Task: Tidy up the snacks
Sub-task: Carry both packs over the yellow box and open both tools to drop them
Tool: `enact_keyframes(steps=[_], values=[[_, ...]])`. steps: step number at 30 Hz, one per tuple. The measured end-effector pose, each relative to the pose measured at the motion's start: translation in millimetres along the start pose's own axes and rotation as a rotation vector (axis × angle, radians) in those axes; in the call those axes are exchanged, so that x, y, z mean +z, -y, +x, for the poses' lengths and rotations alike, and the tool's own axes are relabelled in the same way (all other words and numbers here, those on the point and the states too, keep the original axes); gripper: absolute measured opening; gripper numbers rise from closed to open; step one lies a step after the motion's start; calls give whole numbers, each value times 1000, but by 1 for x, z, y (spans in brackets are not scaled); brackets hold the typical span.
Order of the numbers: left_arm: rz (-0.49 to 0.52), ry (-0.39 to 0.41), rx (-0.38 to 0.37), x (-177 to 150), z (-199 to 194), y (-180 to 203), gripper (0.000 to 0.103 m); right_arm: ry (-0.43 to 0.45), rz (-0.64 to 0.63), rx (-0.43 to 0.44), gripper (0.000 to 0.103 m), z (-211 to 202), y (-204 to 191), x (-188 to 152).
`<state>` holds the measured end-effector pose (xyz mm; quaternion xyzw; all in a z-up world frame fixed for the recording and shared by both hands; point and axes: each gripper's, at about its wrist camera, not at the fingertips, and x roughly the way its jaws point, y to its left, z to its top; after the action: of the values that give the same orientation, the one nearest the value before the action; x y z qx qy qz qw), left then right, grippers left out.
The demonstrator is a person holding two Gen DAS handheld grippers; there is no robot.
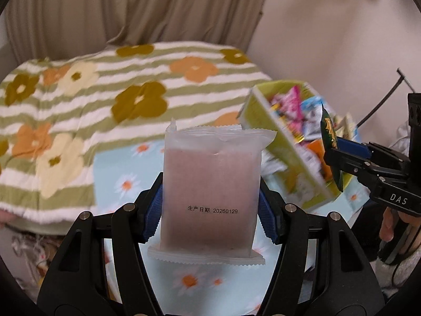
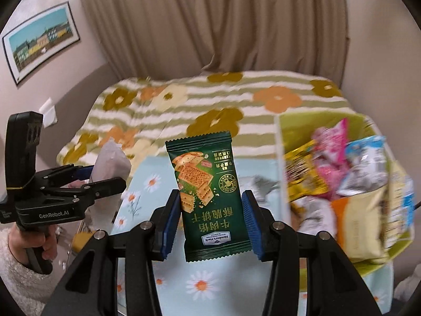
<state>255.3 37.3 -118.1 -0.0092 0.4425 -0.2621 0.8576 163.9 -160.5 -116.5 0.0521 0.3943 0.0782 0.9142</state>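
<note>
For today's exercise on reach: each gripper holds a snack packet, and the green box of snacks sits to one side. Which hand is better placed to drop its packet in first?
Right. The right gripper, holding the green cracker packet, is beside the green box; the left gripper is farther away.

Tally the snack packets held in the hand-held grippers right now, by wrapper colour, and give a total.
Frosted white packet, in the left hand-held gripper: 1
Dark green cracker packet, in the right hand-held gripper: 1
Total: 2

left hand-held gripper (image 1: 210,202) clamps frosted pink snack packet (image 1: 210,197).
</note>
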Motion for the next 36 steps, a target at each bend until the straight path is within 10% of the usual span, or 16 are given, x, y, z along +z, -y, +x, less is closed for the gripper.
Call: enact_keyframes(steps=[13,27,29,32,36], values=[[25,33,-33,60,61,156,60,62,-42,16,43,-47,128,38],[-39,-184,31,38,143,229,60,-24,-11,138,43,-25,205,38],[-56,-203,27,33,145,228,64,-23,-5,144,43,-24,207,39],[-69,-173,39,33,139,224,103,-19,-2,146,43,-24,205,38],[-72,-140,73,35,127,215,102,-27,-21,145,43,-24,204,39]])
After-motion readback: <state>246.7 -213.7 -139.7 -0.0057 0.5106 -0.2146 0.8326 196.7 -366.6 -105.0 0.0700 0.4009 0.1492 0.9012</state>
